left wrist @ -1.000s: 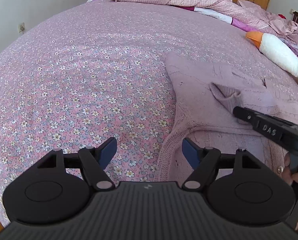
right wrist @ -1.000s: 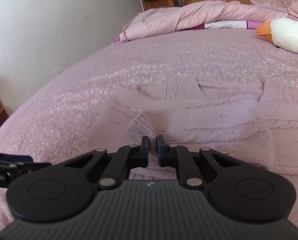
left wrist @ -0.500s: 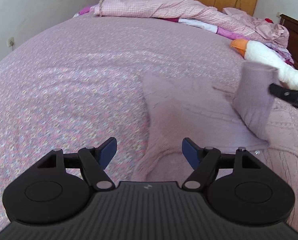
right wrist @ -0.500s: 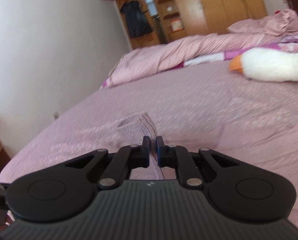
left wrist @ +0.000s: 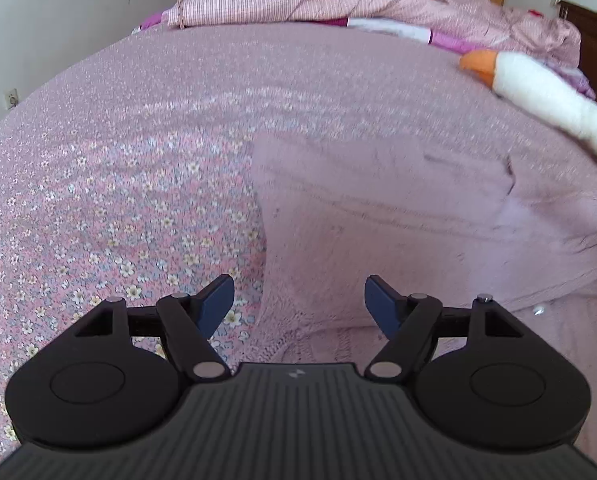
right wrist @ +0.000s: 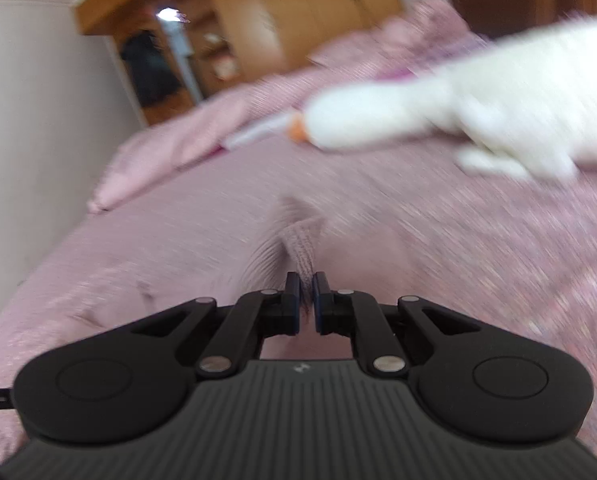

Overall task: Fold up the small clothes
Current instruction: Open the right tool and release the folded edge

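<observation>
Left hand-held gripper: fingers spread wide, gripping nothing, above the near hem.
Right hand-held gripper: fingers pinched on a ribbed sleeve cuff.
Sweater: lilac knit, lying on the floral bed.
Goose plush: white, beyond the sweater, right.

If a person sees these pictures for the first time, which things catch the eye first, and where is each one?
The white goose toy with its orange beak stands out, lying at the far right of the flowered bedspread. Next comes the lilac knit sweater, spread in the middle of the bed. In the right wrist view, the right claw is shut on the sweater's ribbed cuff, while the left claw hangs open above the sweater's near edge.
</observation>
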Demonstrator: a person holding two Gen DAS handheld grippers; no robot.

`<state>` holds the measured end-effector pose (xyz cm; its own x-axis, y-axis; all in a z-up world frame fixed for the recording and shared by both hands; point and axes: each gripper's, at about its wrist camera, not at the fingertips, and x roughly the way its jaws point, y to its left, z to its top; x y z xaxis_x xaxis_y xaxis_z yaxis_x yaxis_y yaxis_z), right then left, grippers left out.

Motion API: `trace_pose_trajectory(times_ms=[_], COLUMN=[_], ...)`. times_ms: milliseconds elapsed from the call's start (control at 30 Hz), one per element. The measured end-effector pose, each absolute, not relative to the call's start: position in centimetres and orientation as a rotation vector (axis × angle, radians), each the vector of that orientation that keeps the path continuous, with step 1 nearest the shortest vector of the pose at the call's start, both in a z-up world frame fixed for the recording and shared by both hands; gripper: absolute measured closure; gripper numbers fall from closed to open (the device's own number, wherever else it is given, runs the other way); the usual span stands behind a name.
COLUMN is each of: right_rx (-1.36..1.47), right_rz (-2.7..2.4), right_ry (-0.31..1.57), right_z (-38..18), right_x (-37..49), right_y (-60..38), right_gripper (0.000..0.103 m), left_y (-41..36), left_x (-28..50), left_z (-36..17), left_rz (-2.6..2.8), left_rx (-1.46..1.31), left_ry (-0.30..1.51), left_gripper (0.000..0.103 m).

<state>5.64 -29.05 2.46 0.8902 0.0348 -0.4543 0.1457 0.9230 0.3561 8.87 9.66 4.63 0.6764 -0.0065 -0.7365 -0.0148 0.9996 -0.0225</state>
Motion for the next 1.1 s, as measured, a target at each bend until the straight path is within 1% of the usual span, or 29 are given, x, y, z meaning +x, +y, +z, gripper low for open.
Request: trace_pose_trajectory(times_ms=[100,200,233,300,333,367,400,433,633,800,900,933,1100], right_rx=[0.435,0.448,0.439,0.416,0.404,0.394,0.386,0.378,0.385,0.382,0.392,0.38,0.371], right_rz=[-0.121,-0.108,-0.11,-0.115,-0.115,-0.109,-0.101,-0.093,0.02,-0.084,-0.127,-0.16,-0.113], right_ry=[0.557,0.54,0.536,0.522,0.508,0.489,0.468,0.449,0.423,0.527,0.522,0.535,0.526], right_z=[-0.2,-0.9,-0.7,-0.2,0.1,0.4,0.6,0.9,1.1,-0.4,-0.1,0.1,1.4], right_x=[5.7,4.6,4.4,4.1,3.9,3.7,3.6,3.5,4.6,6.5,5.8,5.4,2.6], right_y=[-30.4,-30.5,-30.4,-30.0,-29.8,-29.7,-29.4,-29.2,-28.6,-28.9,-29.9,-30.0,-31.3], right_gripper=[0.091,0.092,0.091,0.086,0.071,0.052,0.044,0.042,0.042,0.045,0.044,0.042,0.042], left_y=[9.8,10.1,10.2,10.2,10.2,10.1,10.0,10.0,9.8,10.1,10.9,11.2,12.0], left_x=[9.3,9.5,9.5,9.6,9.7,9.7,9.7,9.6,9.4,9.2,8.7,8.4,6.6], left_z=[3.6,3.2,3.1,3.1,3.0,3.0,3.0,2.9,2.7,2.8,3.2,3.5,5.2], left_rz=[0.022,0.031,0.034,0.036,0.038,0.042,0.044,0.046,0.056,0.062,0.061,0.063,0.069], left_rx=[-0.02,-0.035,-0.032,-0.029,-0.029,-0.029,-0.027,-0.024,-0.022,0.001,0.012,0.02,0.099], left_ry=[0.849,0.854,0.853,0.853,0.854,0.854,0.853,0.851,0.841,0.833,0.824,0.819,0.8], left_gripper=[0.025,0.022,0.021,0.02,0.02,0.02,0.02,0.02,0.018,0.016,0.016,0.016,0.016])
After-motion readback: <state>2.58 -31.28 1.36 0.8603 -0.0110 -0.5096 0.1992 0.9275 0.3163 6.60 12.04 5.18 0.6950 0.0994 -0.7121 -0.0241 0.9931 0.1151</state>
